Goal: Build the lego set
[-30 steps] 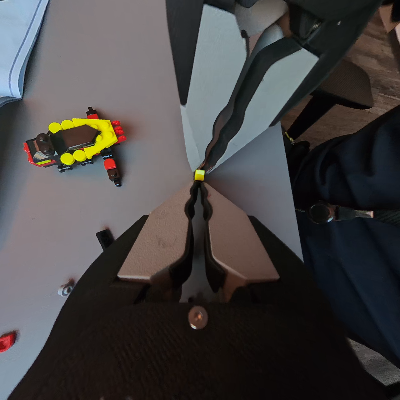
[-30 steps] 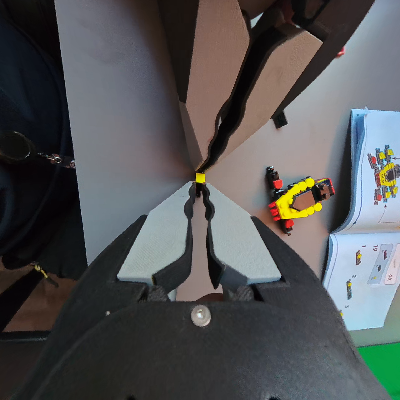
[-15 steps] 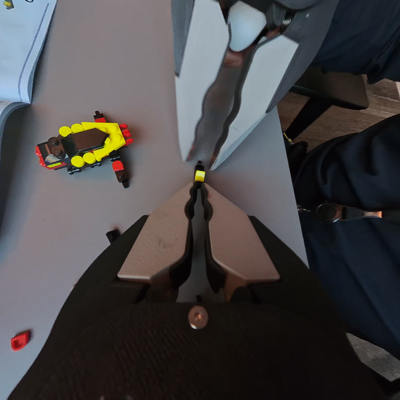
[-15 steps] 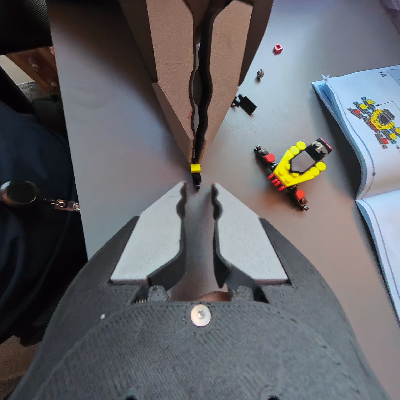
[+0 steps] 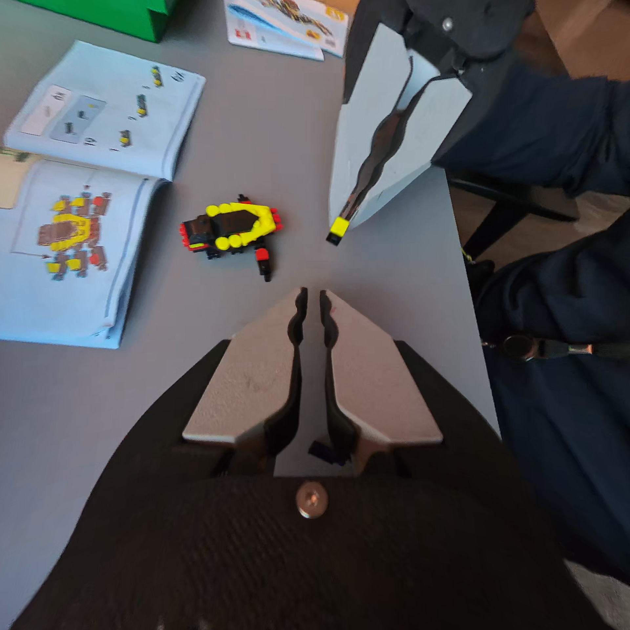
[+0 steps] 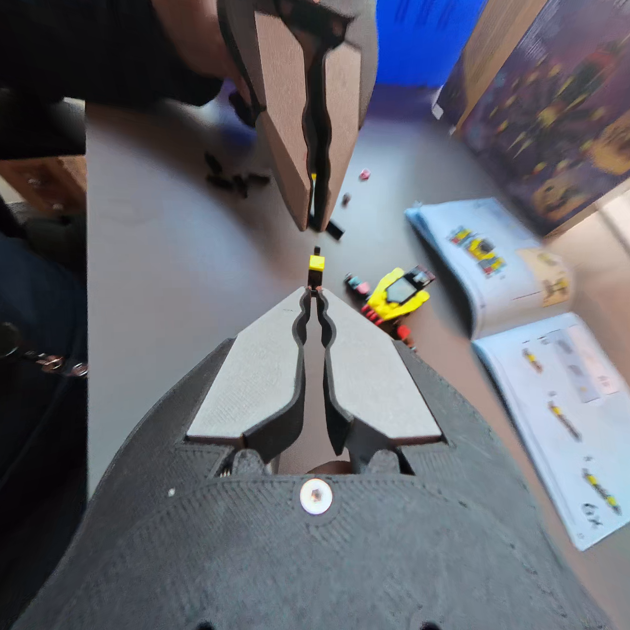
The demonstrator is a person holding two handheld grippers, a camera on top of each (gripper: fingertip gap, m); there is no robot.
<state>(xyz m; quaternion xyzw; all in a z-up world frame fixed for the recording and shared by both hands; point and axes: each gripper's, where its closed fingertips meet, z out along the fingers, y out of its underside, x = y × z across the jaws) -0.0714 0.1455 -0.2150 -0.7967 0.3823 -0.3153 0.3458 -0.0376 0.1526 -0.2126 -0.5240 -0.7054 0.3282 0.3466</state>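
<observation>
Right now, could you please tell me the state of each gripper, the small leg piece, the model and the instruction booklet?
Right gripper: shut on yellow-and-black leg piece.
Left gripper: slightly open, empty.
Leg piece: held above the table.
Lego model: partly built, lying on the table.
Instruction booklet: open.

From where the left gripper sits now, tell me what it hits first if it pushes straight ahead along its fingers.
Probably bare table. The left gripper points between the yellow-and-black model on one side and the small yellow-and-black piece held by the right gripper on the other. Depth is unclear, so it may graze that piece.
</observation>
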